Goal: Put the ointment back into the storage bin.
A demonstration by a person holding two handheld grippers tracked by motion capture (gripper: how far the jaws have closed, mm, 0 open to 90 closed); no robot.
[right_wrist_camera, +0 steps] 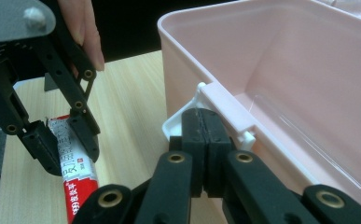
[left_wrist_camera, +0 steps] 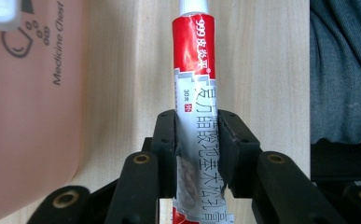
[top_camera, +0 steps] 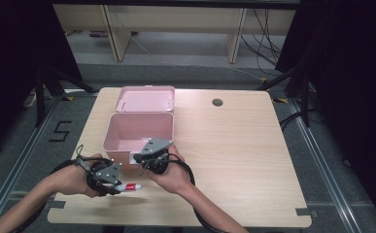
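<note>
The left gripper [left_wrist_camera: 197,140] is clamped on a red-and-white tube [left_wrist_camera: 196,102] near the desk's [top_camera: 234,145] front edge, beside the open pink box [top_camera: 139,131], probably to load it in. The right gripper [right_wrist_camera: 205,140], jaws fully together, pinches the box's white front latch [right_wrist_camera: 225,116], apparently steadying it. The tube reads "999" above Chinese print; the box says "Medicine Chest".

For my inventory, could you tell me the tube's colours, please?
The tube is red and silver-white; left gripper view.

We see a pale pink box [top_camera: 139,131] with a white latch [right_wrist_camera: 225,109], a red, white and silver tube [left_wrist_camera: 197,107] with dark lettering, and a light wood-grain table [top_camera: 234,145].
</note>
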